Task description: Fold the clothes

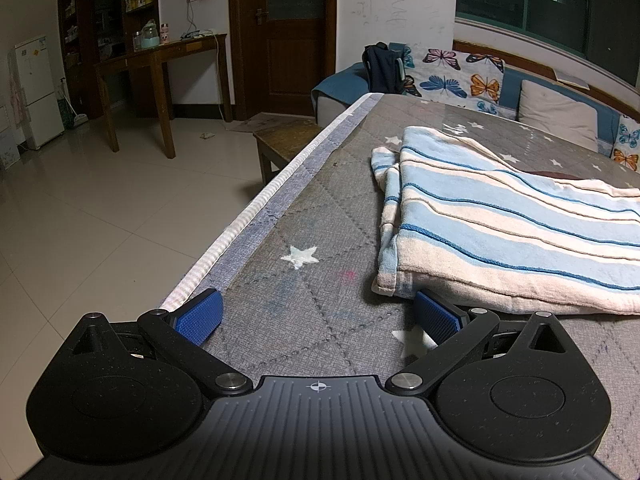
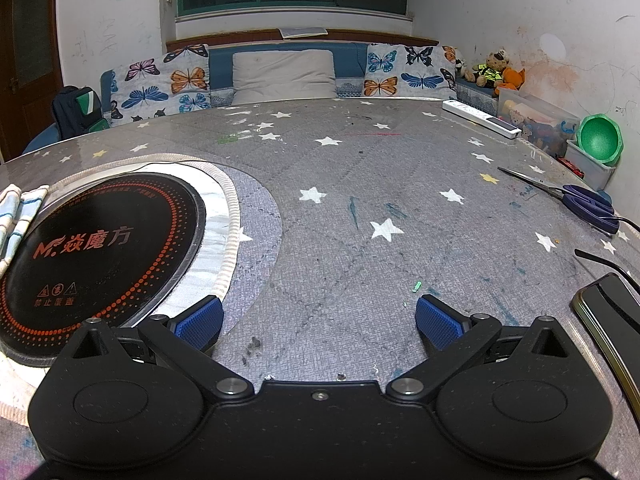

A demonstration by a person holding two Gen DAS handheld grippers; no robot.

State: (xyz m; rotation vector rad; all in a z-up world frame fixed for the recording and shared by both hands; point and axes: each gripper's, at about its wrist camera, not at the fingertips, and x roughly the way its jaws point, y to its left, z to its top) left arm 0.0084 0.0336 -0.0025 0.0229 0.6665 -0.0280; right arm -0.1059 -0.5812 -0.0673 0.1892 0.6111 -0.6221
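Right now you are holding both tools low over the table (image 1: 304, 216) with nothing in them: the left gripper (image 1: 318, 316) is standing wide apart, and the right gripper (image 2: 320, 318) is spread just as wide over bare star-printed cloth.

The striped garment (image 1: 500, 216) is lying near the table's left edge, already doubled over on itself, with its near corner just beside the left tool's right-hand pad (image 1: 436, 318). From the right wrist view only a sliver of it is showing, draped onto the rim of the round hotplate (image 2: 96, 248) set into the table.

Here is what could be going wrong from this point. If you are closing on that near corner, you may be catching only the top layer, and the fold underneath would slide open. Dragging the fabric toward the table's edge could be letting it slip off. I cannot tell whether the hotplate is warm, so keep the cloth off it. The scissors (image 2: 576, 198) and the phone (image 2: 612, 312) at the right edge are sitting within the right tool's sweep.

The hotplate is reading "Mr." followed by "焱魔方", with "禁止覆盖" under three warning symbols.
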